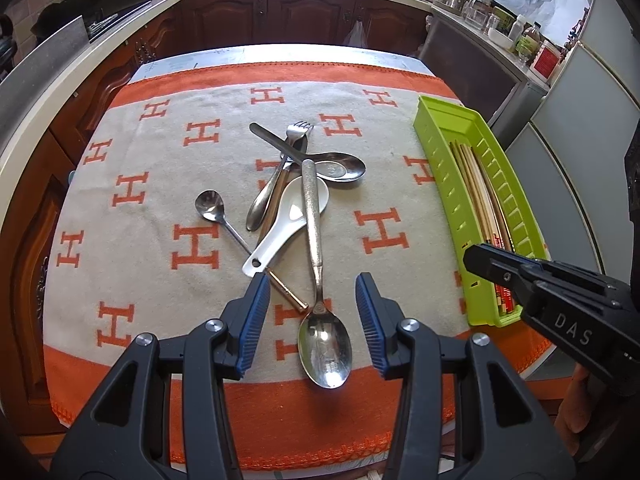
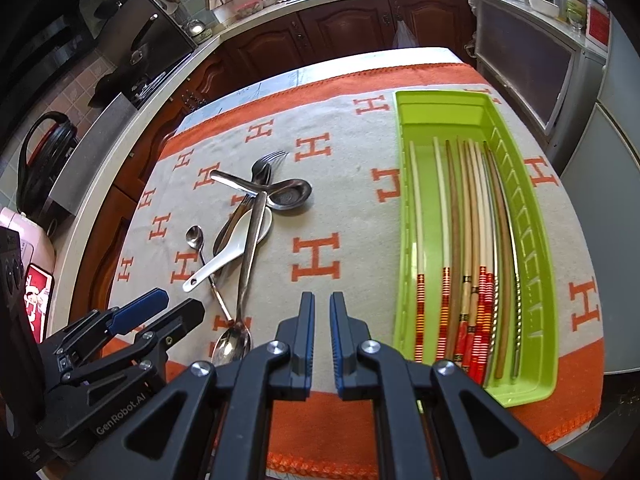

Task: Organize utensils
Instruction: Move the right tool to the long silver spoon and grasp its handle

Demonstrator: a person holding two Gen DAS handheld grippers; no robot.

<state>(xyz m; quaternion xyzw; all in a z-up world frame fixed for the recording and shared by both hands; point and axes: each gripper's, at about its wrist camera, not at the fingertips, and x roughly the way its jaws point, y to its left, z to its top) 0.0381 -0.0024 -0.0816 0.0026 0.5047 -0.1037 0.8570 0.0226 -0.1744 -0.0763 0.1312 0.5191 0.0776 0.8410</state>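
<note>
A pile of utensils lies mid-cloth: a fork, a broad metal spoon, a white ceramic spoon, a small teaspoon and a long spoon with a textured handle. My left gripper hovers open over the long spoon's bowl, its blue pads apart from it on either side. The green tray at the right holds several chopsticks. Left of the tray's near end, my right gripper is shut and holds nothing. The left gripper also shows in the right wrist view.
An orange and grey cloth with H marks covers the table. Dark wooden cabinets and cluttered counters ring the far and left sides. A pale fridge stands at the right, past the green tray.
</note>
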